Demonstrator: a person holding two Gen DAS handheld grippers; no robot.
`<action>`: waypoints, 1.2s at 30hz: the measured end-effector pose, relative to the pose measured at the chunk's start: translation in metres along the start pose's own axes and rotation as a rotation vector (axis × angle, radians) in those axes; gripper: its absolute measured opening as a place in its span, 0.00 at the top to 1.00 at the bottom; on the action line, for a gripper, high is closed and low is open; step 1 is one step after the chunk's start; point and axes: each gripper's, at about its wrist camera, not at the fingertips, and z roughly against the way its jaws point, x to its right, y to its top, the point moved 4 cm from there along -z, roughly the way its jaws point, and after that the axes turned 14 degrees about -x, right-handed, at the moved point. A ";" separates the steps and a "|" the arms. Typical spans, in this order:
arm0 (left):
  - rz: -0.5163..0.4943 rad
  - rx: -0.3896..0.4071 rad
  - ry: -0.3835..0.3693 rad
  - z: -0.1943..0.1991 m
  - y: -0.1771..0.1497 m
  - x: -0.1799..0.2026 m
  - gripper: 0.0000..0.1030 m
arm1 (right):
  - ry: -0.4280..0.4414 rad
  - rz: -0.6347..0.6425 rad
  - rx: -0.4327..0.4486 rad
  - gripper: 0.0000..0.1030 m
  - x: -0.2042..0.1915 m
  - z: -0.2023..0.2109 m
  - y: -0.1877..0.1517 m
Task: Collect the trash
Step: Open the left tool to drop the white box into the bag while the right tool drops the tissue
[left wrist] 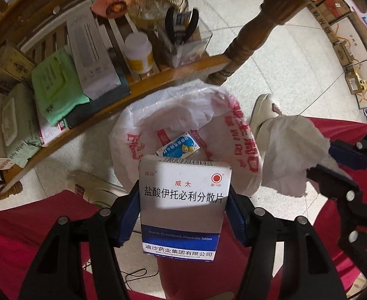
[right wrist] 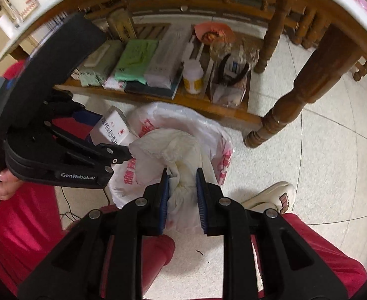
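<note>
While both loads are held over the floor, the medicine box (left wrist: 183,205) is clamped upright in the left tool (left wrist: 182,215), directly above the near rim of the open plastic bag (left wrist: 176,115). A crumpled tissue (right wrist: 181,165) is pinched in the right tool (right wrist: 182,195), just right of the bag mouth. The left tool is judged nearer. The table shelf (left wrist: 133,92) crowds the far side; open floor lies to the right.

Medicine box (left wrist: 183,205) is silver-white with a blue band and black lettering, plastic bag (left wrist: 243,145) white with red print, tissue (left wrist: 291,150) plain white, green packet (left wrist: 55,85) on the brown wooden shelf (left wrist: 158,75).
</note>
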 end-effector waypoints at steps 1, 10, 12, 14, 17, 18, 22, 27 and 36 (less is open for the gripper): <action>0.004 -0.008 -0.004 -0.004 0.002 -0.001 0.41 | 0.007 -0.009 -0.014 0.80 0.001 -0.008 0.002; 0.053 -0.095 -0.027 -0.044 0.019 -0.014 0.41 | 0.026 -0.050 -0.104 0.80 0.011 -0.059 0.010; 0.063 -0.118 -0.034 -0.053 0.021 -0.017 0.41 | 0.032 -0.052 -0.119 0.80 0.011 -0.067 0.013; 0.074 -0.133 -0.039 -0.059 0.023 -0.021 0.41 | 0.042 -0.057 -0.131 0.79 0.011 -0.073 0.015; 0.088 -0.157 -0.044 -0.070 0.026 -0.026 0.41 | 0.051 -0.065 -0.145 0.79 0.014 -0.083 0.020; 0.091 -0.167 -0.045 -0.074 0.027 -0.027 0.41 | 0.054 -0.069 -0.151 0.79 0.015 -0.087 0.020; 0.088 -0.194 -0.046 -0.086 0.031 -0.027 0.41 | 0.059 -0.071 -0.171 0.79 0.017 -0.098 0.022; 0.097 -0.213 -0.051 -0.092 0.036 -0.027 0.41 | 0.076 -0.076 -0.194 0.79 0.018 -0.108 0.023; 0.123 -0.245 -0.054 -0.100 0.038 -0.029 0.39 | 0.104 -0.081 -0.202 0.75 0.015 -0.115 0.026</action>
